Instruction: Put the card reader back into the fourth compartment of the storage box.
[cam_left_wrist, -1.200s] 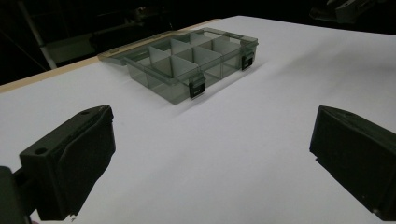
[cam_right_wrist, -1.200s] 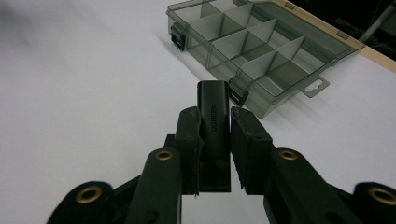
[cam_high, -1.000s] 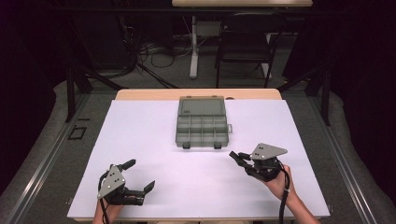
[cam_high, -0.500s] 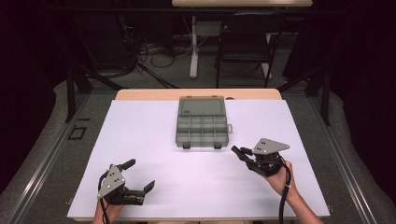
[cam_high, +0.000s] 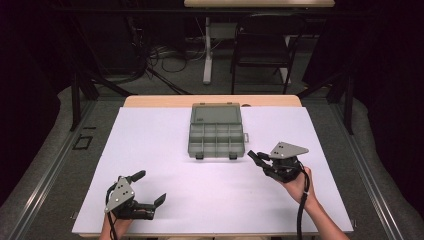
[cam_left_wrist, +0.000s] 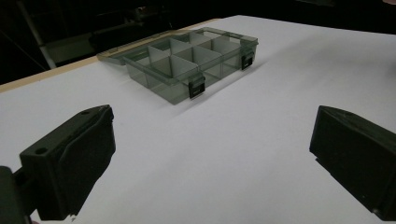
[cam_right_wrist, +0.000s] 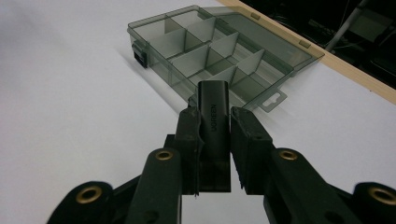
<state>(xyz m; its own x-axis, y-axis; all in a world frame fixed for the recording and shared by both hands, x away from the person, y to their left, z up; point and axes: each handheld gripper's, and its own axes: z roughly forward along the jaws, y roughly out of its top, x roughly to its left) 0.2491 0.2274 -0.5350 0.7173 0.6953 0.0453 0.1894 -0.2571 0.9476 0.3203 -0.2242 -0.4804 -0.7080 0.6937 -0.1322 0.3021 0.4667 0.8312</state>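
Observation:
A smoky grey plastic organizer box (cam_high: 215, 153) lies open at the table's middle back, its lid folded flat behind it and its compartments empty. In the right gripper view the box (cam_right_wrist: 154, 44) is just ahead of the jaws. My right gripper (cam_high: 260, 161) hovers off the box's front right corner, shut on a small black block (cam_right_wrist: 213, 100) with grey lettering that sticks out past the pads. My left gripper (cam_high: 150, 187) rests near the front left edge, its jaws wide open with nothing between them; the box (cam_left_wrist: 161, 86) lies well ahead of it.
A white sheet (cam_high: 165, 150) covers the table, with a wooden edge (cam_high: 165, 100) showing at the back. Beyond the table stand a chair (cam_high: 262, 40), cables and dark floor. Metal rails (cam_high: 47, 170) run along both sides.
My right gripper has drifted slightly up the picture toward the box, still holding the black block. The left gripper has stayed put.

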